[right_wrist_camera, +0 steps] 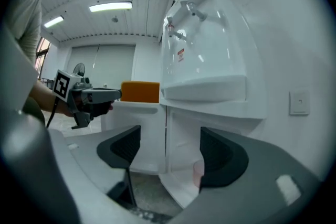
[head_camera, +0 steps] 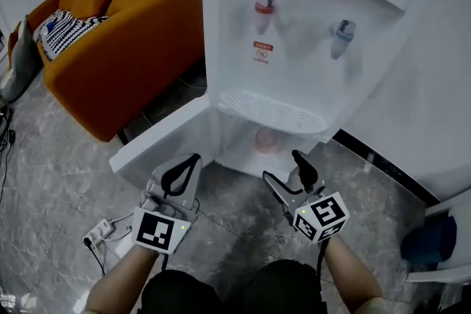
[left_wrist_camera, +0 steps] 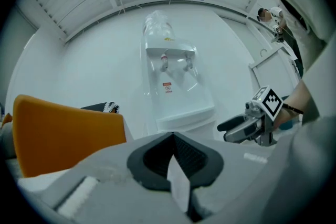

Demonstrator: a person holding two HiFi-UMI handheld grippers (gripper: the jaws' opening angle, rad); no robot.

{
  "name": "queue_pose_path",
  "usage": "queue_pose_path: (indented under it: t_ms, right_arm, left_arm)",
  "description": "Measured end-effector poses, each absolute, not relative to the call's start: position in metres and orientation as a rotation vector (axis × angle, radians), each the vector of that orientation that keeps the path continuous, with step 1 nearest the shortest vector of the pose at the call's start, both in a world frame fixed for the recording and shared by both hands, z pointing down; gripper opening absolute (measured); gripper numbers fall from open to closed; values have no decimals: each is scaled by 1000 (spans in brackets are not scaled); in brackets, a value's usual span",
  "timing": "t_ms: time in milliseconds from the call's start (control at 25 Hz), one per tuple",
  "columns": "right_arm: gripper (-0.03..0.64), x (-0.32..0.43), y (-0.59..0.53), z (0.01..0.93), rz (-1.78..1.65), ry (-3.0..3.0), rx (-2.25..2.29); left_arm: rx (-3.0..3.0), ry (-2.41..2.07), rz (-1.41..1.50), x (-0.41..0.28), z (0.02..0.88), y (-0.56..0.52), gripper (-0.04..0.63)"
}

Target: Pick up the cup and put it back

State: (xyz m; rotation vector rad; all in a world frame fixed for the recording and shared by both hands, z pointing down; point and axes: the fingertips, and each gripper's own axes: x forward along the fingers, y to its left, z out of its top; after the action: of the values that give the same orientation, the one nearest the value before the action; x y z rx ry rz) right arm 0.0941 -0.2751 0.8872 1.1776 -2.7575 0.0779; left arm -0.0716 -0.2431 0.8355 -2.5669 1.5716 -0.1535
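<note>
The right hand-held gripper (head_camera: 285, 167) has its jaws spread wide with nothing between them, touching nothing. It is held low in front of the open compartment at the foot of the water dispenser (head_camera: 309, 26) and pointed into it. The cup (head_camera: 266, 140), pale pink, stands upright inside that compartment under the drip tray, a little beyond the jaw tips. The right forearm reaches forward from the body, angled slightly inward. The left hand-held gripper (head_camera: 195, 158) has its jaws together and empty, and is held level beside the swung-out compartment door (head_camera: 158, 140). An orange sofa (head_camera: 125, 48) stands to the left on the marbled floor (head_camera: 59, 180).
</note>
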Motion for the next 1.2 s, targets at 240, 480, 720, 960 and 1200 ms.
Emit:
queue_pose_path:
  t_ms: [240, 480, 720, 960, 1200]
  right_arm:
    - [375, 91, -326, 934, 81, -2657, 1323]
    - [394, 88, -371, 975, 75, -2558, 1476]
    - [420, 96, -410, 1025, 97, -2395, 1653]
    - [450, 100, -440, 1072, 241, -2298, 1736]
    - [453, 104, -452, 1104, 308, -2226, 1739]
  left_arm:
    - [-2487, 1548, -148, -57, 854, -265, 2]
    - [-2512, 1603, -93, -53, 881, -291, 3]
    - [-2468, 1648, -135, -67, 912, -318, 3]
    - [-2475, 1698, -183, -77, 951, -333, 2]
    - [-2543, 1731, -197, -75, 976, -335, 3]
